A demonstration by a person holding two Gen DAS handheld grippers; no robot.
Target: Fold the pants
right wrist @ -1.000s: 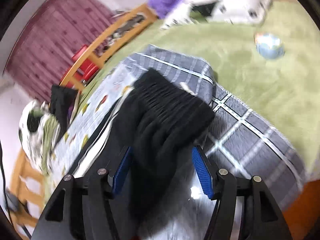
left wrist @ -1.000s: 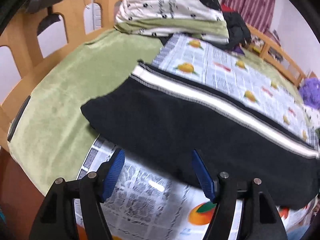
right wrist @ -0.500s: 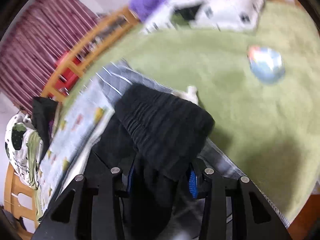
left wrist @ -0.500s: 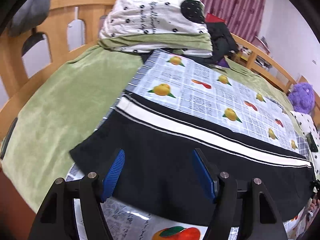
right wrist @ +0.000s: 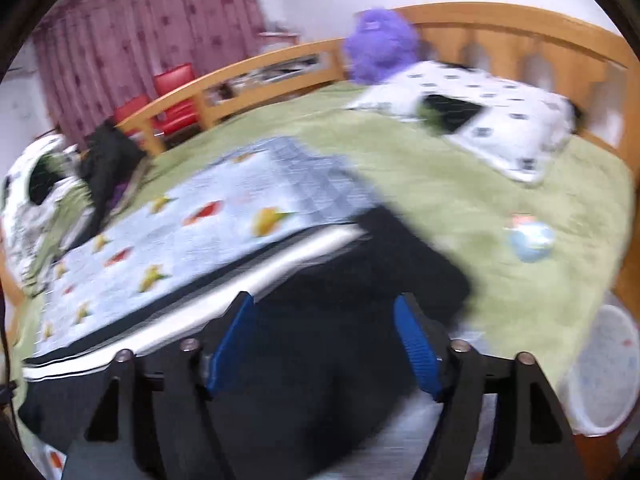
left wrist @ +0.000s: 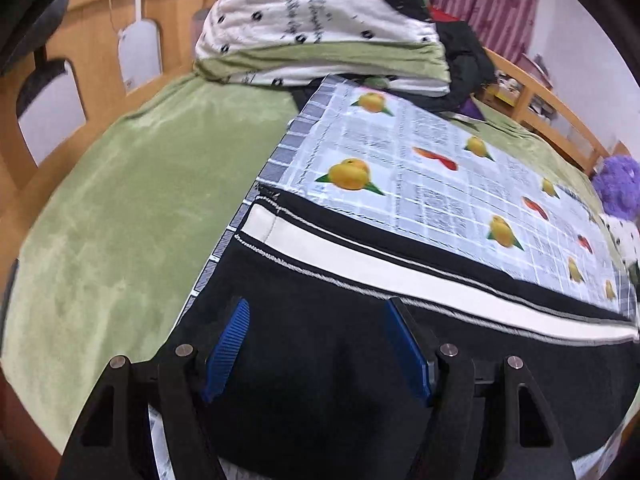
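Black pants (left wrist: 500,360) with a white side stripe lie flat along the near edge of a fruit-printed mat (left wrist: 420,176) on the bed. My left gripper (left wrist: 316,306) hovers over the cuff end of the pants, blue pads wide apart and nothing between them. In the blurred right wrist view, the pants (right wrist: 380,248) spread out from the waist end across the mat (right wrist: 200,232). My right gripper (right wrist: 326,300) is above that end, its jaws opening and nothing pinched between the pads.
A green blanket (left wrist: 120,220) covers the bed inside a wooden rail (right wrist: 240,80). Folded bedding (left wrist: 320,20) is stacked at one end. A spotted pillow (right wrist: 500,128), a purple plush (right wrist: 380,44) and a small ball (right wrist: 532,240) lie at the other. A white round object (right wrist: 604,368) sits off the bed edge.
My right gripper pinched the bunched waist, then let go and rose; the pants now lie flat below it. My left gripper slid forward over the cuff end.
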